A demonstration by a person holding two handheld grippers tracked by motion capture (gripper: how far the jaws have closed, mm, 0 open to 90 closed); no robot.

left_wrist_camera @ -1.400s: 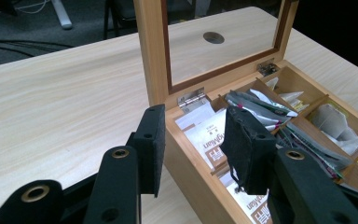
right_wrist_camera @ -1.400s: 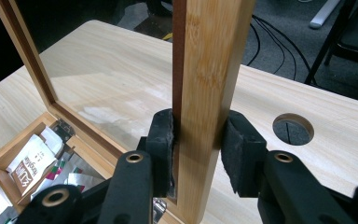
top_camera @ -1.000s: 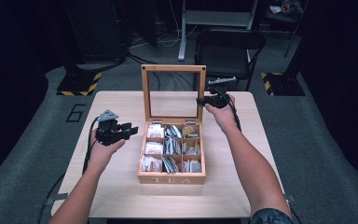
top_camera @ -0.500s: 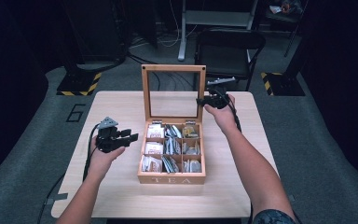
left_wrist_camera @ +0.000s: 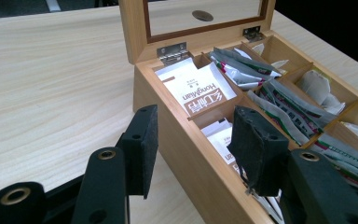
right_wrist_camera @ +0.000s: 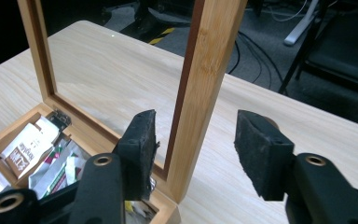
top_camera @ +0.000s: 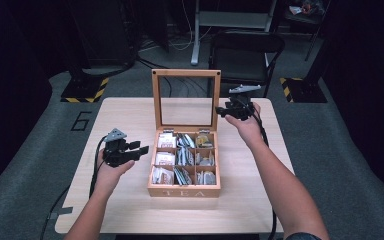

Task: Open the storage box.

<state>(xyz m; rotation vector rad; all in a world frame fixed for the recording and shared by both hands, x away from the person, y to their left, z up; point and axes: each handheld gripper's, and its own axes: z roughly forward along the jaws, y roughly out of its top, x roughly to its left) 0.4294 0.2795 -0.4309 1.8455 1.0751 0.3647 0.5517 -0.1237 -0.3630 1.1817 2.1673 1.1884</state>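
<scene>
High view: near the table's front edge sits the tea box (top_camera: 184, 176), lid (top_camera: 185, 100) standing upright on its rear hinges, sachets filling the compartments. Left gripper (top_camera: 136, 151) hovers just beside the box's left wall, jaws part open and just been opening, nothing between the pads in this view. In the left gripper view the box's side wall (left_wrist_camera: 186, 158) runs up between the two jaws, with neither pad pressing on it, so the box is loose on the table (left_wrist_camera: 51, 93). Risk one: any sideways nudge from that hand slides the box or tips sachets (left_wrist_camera: 193, 91) out of order. Farther back, the right gripper (top_camera: 229, 111) is at the lid's right post, jaws wide and just been opening. The right gripper view shows the post (right_wrist_camera: 200, 88) between the pads, left pad near it, right pad well apart, so no grip. Risk two, the bigger one I'd say: the lid is unsupported and only balanced on its hinges, so a brush from the withdrawing pad could slam it shut onto the sachets, or push it back and strain the hinges. The trailing cable (top_camera: 263, 137) could also snag the box corner.
</scene>
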